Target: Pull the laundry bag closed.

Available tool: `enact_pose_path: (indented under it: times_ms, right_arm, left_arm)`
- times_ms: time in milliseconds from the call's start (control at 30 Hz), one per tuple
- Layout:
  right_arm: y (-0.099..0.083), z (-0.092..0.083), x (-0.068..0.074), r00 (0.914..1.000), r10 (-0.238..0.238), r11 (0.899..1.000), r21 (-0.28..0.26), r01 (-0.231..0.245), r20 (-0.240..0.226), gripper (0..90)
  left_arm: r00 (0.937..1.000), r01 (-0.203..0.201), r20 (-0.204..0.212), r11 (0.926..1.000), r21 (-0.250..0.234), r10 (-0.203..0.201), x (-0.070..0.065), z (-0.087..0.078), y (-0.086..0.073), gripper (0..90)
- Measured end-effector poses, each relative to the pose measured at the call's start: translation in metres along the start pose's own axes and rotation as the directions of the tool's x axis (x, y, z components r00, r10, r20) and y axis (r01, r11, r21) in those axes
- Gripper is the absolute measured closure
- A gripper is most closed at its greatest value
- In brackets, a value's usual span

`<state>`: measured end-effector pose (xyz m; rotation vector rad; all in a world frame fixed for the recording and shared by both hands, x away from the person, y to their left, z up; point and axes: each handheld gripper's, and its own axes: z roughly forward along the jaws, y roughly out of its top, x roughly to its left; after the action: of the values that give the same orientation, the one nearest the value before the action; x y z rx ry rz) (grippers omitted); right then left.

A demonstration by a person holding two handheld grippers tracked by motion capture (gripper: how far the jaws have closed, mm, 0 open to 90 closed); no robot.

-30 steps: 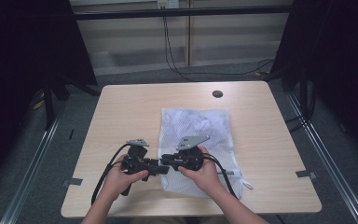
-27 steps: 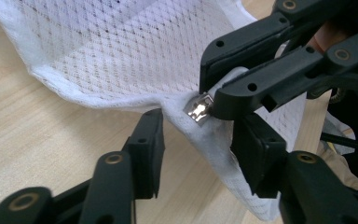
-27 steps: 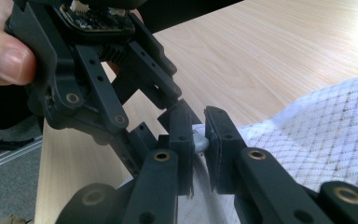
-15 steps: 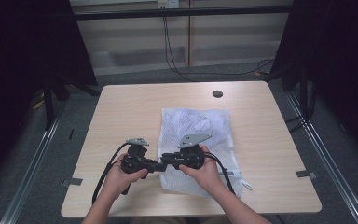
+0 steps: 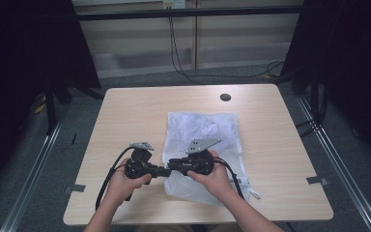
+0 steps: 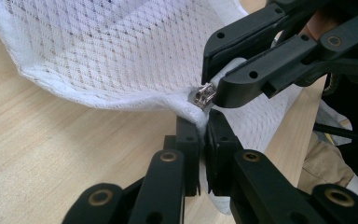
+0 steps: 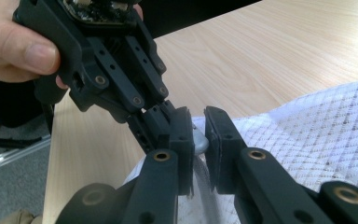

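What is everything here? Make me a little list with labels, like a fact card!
Place: a light wooden table seen from above
Main thing: a white mesh bag lying flat on the table
Small part: a metal zipper pull at the bag's near-left edge
Left gripper: jaws pinched on the bag's white edge just beside the zipper pull
Right gripper: jaws around the zipper pull; a narrow gap shows, so full closure is unclear
Hands: both grippers meet tip to tip at the bag's edge
Other: a dark round disc near the far edge
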<state>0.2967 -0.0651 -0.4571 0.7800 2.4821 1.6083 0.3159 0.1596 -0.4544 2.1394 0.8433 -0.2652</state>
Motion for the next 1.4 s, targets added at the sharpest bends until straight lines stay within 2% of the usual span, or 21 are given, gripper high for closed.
enact_pose_path:
  times_ms: [233,333,367,400,500,600,633,900,1000,1033,1133,1267,1367,1400]
  right_arm:
    - [-0.0005,-0.0015,-0.0013,1.0000,-0.003,1.000,0.008,0.003,-0.003,81.9]
    - [-0.0007,-0.0014,-0.0018,0.9999,0.004,1.000,0.001,-0.004,-0.009,81.9]
    - [-0.0008,-0.0014,-0.0016,1.0000,0.004,1.000,0.003,-0.004,-0.008,82.0]
    - [-0.0009,-0.0014,-0.0014,1.0000,0.006,1.000,0.003,-0.006,-0.008,82.0]
    - [-0.0010,-0.0014,-0.0015,0.9999,0.006,1.000,0.000,-0.006,-0.009,82.0]
    - [-0.0012,-0.0026,-0.0022,1.0000,0.006,1.000,0.005,-0.006,-0.001,82.0]
    - [-0.0011,-0.0032,-0.0025,1.0000,0.005,1.000,0.003,-0.005,-0.008,82.1]
    - [-0.0017,-0.0036,-0.0015,1.0000,-0.005,1.000,0.000,0.005,-0.009,82.1]
    - [-0.0018,-0.0035,-0.0013,0.9999,-0.016,1.000,0.001,0.016,-0.003,82.1]
    - [-0.0019,-0.0034,-0.0012,0.9999,-0.016,1.000,0.003,0.016,-0.004,82.1]
    - [-0.0021,-0.0032,-0.0014,0.9999,-0.014,1.000,0.003,0.014,-0.006,82.1]
    - [-0.0018,-0.0041,-0.0020,0.9998,-0.011,1.000,-0.014,0.011,-0.019,82.1]
    - [-0.0013,-0.0052,-0.0030,0.9998,-0.004,1.000,-0.016,0.004,-0.018,82.2]
    - [-0.0013,-0.0052,-0.0033,0.9998,-0.001,1.000,-0.021,0.001,-0.021,82.2]
  left_arm:
    - [0.9997,0.020,-0.013,0.9998,-0.007,-0.020,-0.0006,-0.0023,0.0009,86.5]
    - [0.9998,0.016,-0.007,0.9999,-0.007,-0.016,-0.0002,-0.0027,0.0010,86.6]
    - [0.9997,0.018,-0.018,0.9998,-0.008,-0.018,-0.0010,-0.0026,0.0011,86.6]
    - [0.9998,0.018,-0.001,0.9998,-0.009,-0.018,-0.0004,-0.0033,0.0012,86.7]
    - [0.9997,0.021,-0.015,0.9997,-0.011,-0.021,-0.0011,-0.0041,0.0013,86.7]
    - [0.9998,0.021,-0.004,0.9996,-0.016,-0.022,-0.0003,-0.0056,0.0009,86.8]
    - [0.9998,0.014,-0.015,0.9999,-0.009,-0.014,-0.0017,-0.0059,0.0013,86.9]
    - [0.9997,0.009,-0.021,1.0000,-0.002,-0.009,-0.0029,-0.0068,0.0021,87.1]
    - [0.9997,0.014,-0.021,0.9999,-0.002,-0.014,-0.0033,-0.0064,0.0021,87.2]
    - [0.9993,0.018,-0.033,0.9998,0.001,-0.018,-0.0035,-0.0060,0.0023,87.2]
    - [0.9997,0.018,-0.018,0.9998,-0.001,-0.018,-0.0024,-0.0055,0.0018,87.1]
    - [0.9999,0.015,-0.003,0.9998,-0.011,-0.015,-0.0021,-0.0051,0.0012,85.7]
    - [1.0000,-0.005,-0.006,0.9998,-0.019,0.005,-0.0029,-0.0021,0.0008,76.8]
    - [1.0000,-0.001,0.008,0.9999,-0.017,0.001,-0.0034,-0.0006,0.0007,75.3]
